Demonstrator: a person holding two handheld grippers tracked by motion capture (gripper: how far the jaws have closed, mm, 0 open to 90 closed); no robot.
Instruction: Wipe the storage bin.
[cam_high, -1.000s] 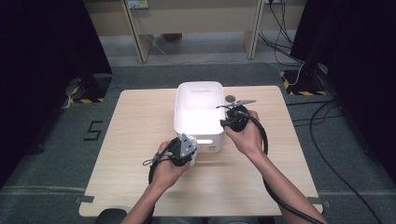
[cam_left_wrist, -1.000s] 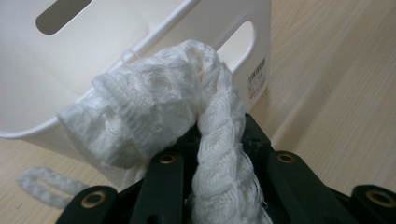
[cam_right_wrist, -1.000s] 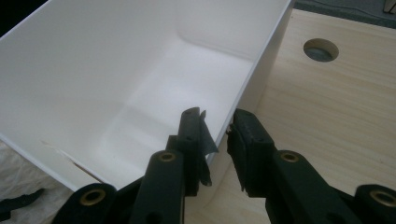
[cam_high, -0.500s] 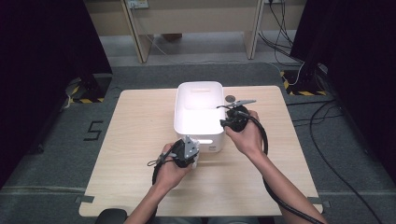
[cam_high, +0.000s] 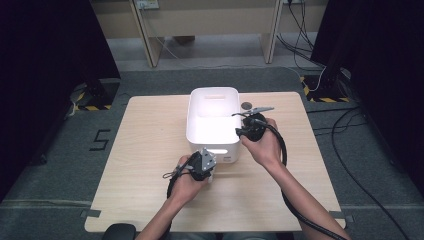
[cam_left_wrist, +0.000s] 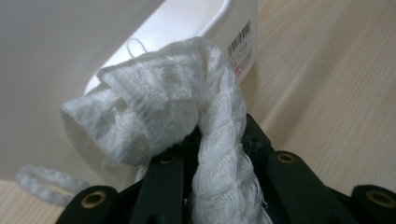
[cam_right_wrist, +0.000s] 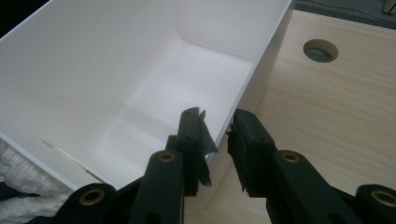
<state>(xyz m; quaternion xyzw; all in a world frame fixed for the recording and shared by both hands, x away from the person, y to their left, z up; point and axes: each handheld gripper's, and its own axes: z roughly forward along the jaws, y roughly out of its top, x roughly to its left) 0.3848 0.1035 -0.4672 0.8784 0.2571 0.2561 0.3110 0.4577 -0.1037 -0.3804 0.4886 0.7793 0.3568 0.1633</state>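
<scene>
Centrally, pale wooden table (cam_high: 150, 150), grey carpet (cam_high: 60, 185), dark curtains (cam_high: 45, 60)

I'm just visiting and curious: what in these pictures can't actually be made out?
- White knitted cloth: its lower end is cut off by the bottom edge of the left gripper view, between the left tool's jaws.
- Label on the white bin: print too small and blurred.
- Right tool: whether it truly pinches the bin wall; the rim hides the contact.

Left tool (cam_high: 204, 165) at white bin (cam_high: 212, 100) front; right tool (cam_high: 250, 131) on side rim.
</scene>
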